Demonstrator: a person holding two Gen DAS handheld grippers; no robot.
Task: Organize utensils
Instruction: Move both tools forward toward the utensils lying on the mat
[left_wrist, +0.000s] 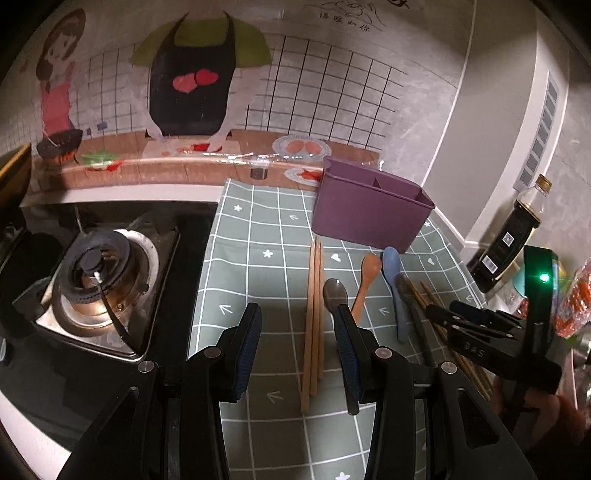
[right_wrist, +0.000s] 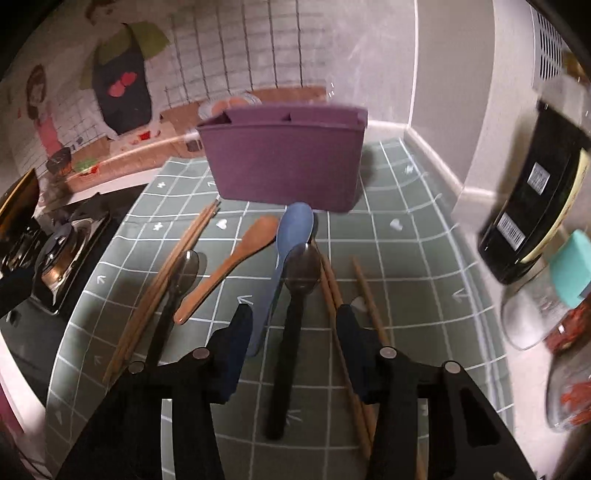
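Observation:
On a green checked mat (left_wrist: 258, 229) stands a purple divided caddy (left_wrist: 369, 210) (right_wrist: 284, 158). In front of it lie several utensils. My left gripper (left_wrist: 297, 328) is open over a pair of wooden chopsticks (left_wrist: 314, 314), with a dark-handled metal spoon (left_wrist: 334, 291) beside its right finger. My right gripper (right_wrist: 293, 321) (left_wrist: 443, 312) is open and straddles a second dark-handled spoon (right_wrist: 301, 273); the pads are clear of the handle. A blue spoon (right_wrist: 295, 225) (left_wrist: 391, 266) and a wooden spoon (right_wrist: 251, 240) (left_wrist: 369, 273) lie just left of it. More chopsticks (right_wrist: 332, 288) lie on its right.
A gas burner (left_wrist: 96, 273) sits left of the mat. A dark sauce bottle (left_wrist: 509, 240) (right_wrist: 535, 192), a teal-lidded jar (right_wrist: 569, 273) and a jar of red contents (right_wrist: 569, 398) crowd the right side. The wall runs close behind the caddy.

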